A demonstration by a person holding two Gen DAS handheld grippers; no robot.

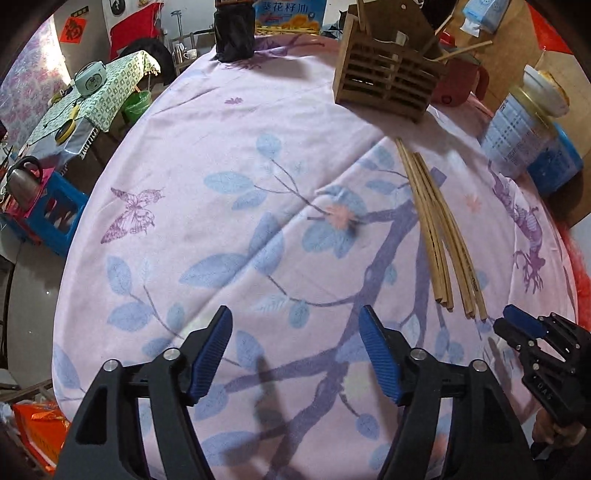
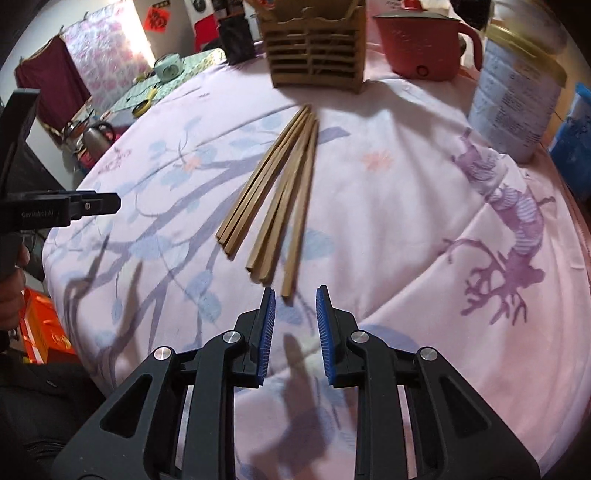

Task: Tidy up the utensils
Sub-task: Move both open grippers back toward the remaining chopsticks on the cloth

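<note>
- "GenRobot AI" printed in pale letters on the black left gripper (image 2: 88, 204) body, far left of the jaws.
- "葵花籽油" printed on the blue carton (image 1: 291, 13), far beyond the jaws.

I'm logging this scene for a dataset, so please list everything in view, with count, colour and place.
chopsticks: about eight, tan wood, lying loose mid-table in two fanned bunches
utensil holder: one, brown slatted wood, far side of table, some sticks already in it
electric pot: one, red, right of the holder
tin can: one, pale blue with gold rim, right edge
black container: one, far edge
tablecloth: one, pink with blue leaves and purple prints
side table: one, green patterned cover, beyond the left edge
left gripper: black, blue pads, wide open, empty
right gripper: black, blue pads, narrowly open, empty, just short of the chopstick ends
</note>
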